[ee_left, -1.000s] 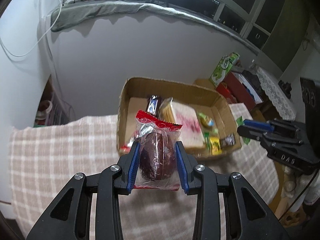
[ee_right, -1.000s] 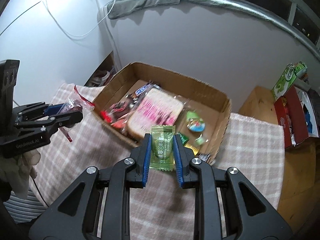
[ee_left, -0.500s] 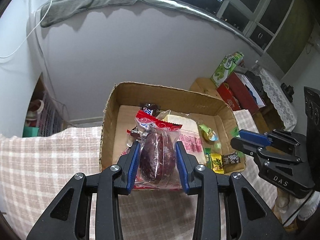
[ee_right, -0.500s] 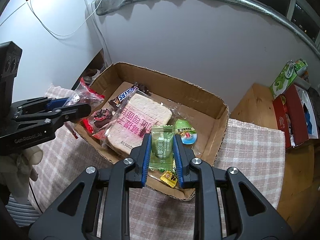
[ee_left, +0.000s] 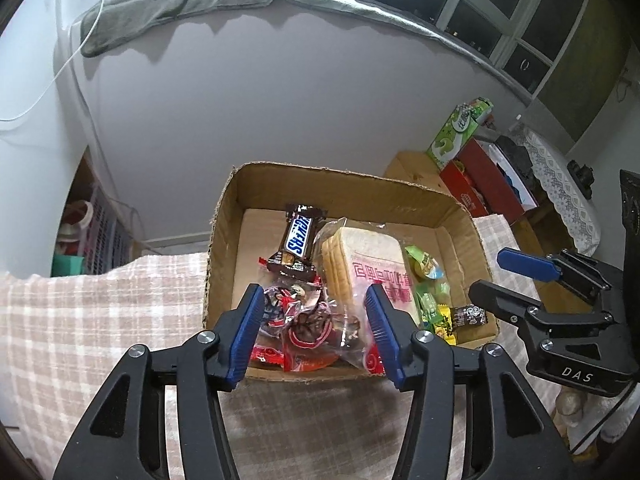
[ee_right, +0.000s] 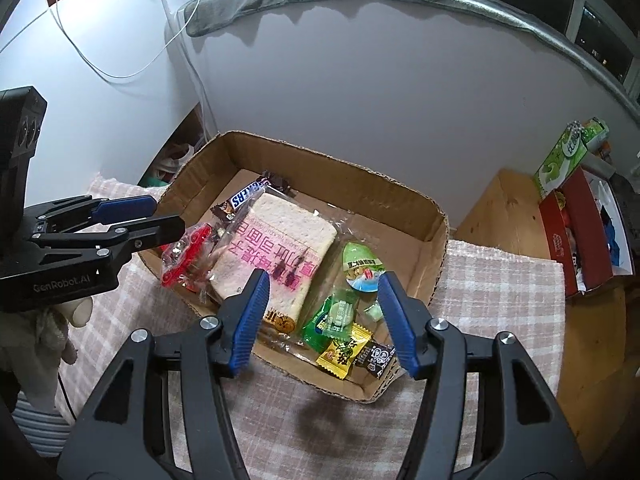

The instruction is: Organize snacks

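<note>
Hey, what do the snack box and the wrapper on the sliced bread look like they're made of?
The box looks like plain brown corrugated cardboard, matte, with rough torn edges along its rim. The bread wrapper looks like thin clear plastic film: glossy and crinkled, with the slices showing through under pink print.

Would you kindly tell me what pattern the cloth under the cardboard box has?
The cloth is a beige-and-white check, a plaid, clearest in the left wrist view, under the cardboard box.
</note>
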`<state>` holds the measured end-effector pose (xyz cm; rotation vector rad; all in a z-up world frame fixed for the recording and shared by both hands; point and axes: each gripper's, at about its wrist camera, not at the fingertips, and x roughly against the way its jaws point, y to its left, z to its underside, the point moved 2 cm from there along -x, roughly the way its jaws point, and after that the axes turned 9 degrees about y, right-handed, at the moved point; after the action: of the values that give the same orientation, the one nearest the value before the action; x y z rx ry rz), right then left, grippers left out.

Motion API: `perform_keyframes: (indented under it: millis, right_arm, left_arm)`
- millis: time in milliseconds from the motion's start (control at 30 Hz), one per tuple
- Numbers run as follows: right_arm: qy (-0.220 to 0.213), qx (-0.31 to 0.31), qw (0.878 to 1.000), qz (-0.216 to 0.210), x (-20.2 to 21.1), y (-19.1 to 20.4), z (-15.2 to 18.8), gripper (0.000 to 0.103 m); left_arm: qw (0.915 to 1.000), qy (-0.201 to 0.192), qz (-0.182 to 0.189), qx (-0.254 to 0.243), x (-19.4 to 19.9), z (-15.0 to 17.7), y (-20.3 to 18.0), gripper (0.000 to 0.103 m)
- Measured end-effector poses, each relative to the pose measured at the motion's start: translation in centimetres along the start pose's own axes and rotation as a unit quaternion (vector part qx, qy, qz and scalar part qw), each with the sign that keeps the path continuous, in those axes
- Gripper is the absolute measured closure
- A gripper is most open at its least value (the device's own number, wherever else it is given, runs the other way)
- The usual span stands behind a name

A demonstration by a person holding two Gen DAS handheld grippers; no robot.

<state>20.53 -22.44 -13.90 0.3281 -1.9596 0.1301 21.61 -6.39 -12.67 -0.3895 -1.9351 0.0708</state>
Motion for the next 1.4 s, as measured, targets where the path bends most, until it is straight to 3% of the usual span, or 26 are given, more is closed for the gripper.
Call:
perform_keyframes:
  millis: [733, 867, 1033, 1133, 1400]
  right_arm:
    - [-0.020, -0.014, 1.000, -0.001, 4.0, 0.8, 3.0, 0.043]
    - [-0.029, -0.023, 0.999, 0.007, 5.5, 1.4, 3.9, 0.030]
    - [-0.041, -0.037, 0.998, 0.027, 7.7, 2.2, 5.2, 0.029]
    - [-0.051, -0.047, 0.997, 0.035, 8.7, 2.7, 5.9, 0.017]
    - [-0.078, -0.069, 0.993, 0.048, 10.9, 2.9, 7.0, 0.016]
  left_arm:
    - [0.9992, -0.038, -0.008, 0.011, 4.5, 3.5, -1.3, 0.051]
    - [0.9983, -0.054, -0.006, 0.023, 6.2, 4.6, -1.4, 0.051]
    - [0.9975, -0.067, -0.014, 0.020, 7.8, 6.0, -2.0, 0.051]
    - [0.9972, -0.070, -0.025, 0.012, 8.4, 6.9, -2.6, 0.051]
    - [0.9949, -0.087, -0.045, 0.025, 10.4, 8.4, -3.2, 0.051]
